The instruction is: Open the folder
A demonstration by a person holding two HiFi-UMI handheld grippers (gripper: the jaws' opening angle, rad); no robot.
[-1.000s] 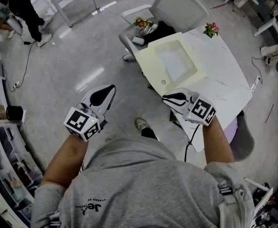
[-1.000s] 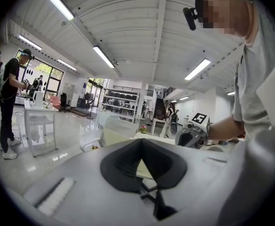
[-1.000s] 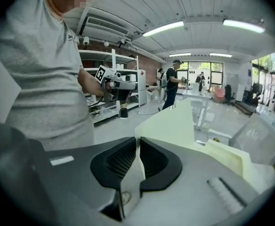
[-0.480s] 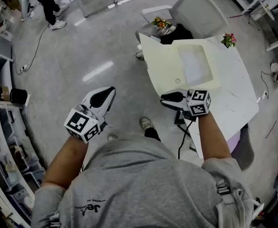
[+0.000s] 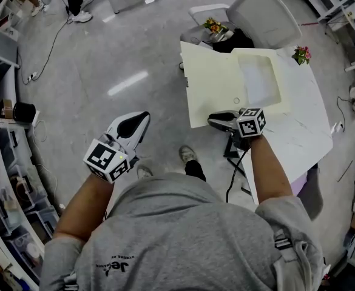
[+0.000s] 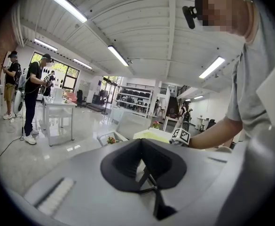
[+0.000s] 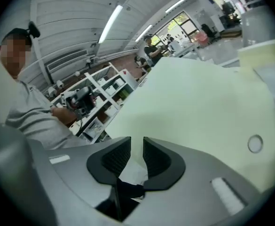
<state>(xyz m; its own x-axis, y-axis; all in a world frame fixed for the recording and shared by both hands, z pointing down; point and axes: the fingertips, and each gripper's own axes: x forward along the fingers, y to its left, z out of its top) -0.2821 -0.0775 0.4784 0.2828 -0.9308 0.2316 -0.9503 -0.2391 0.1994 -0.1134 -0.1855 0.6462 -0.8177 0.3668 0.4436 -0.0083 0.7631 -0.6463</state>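
The right gripper [image 5: 213, 121] was lowered towards the table [image 5: 304, 132] and rolled, so that a different face of its cube [image 5: 252, 121] was turned upward. Its jaws, shut a second earlier, had just been opened to a narrow gap. The near edge of the folder [image 5: 216, 80] was seen in that gap but was not pinched. The folder was brought down with the gripper and laid open and flatter, its left cover overhanging the table's edge.

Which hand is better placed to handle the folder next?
Right. The right gripper sits at the near edge of the pale yellow folder, jaws just opening, nothing pinched between them. The left gripper hangs over the floor, away from the table.
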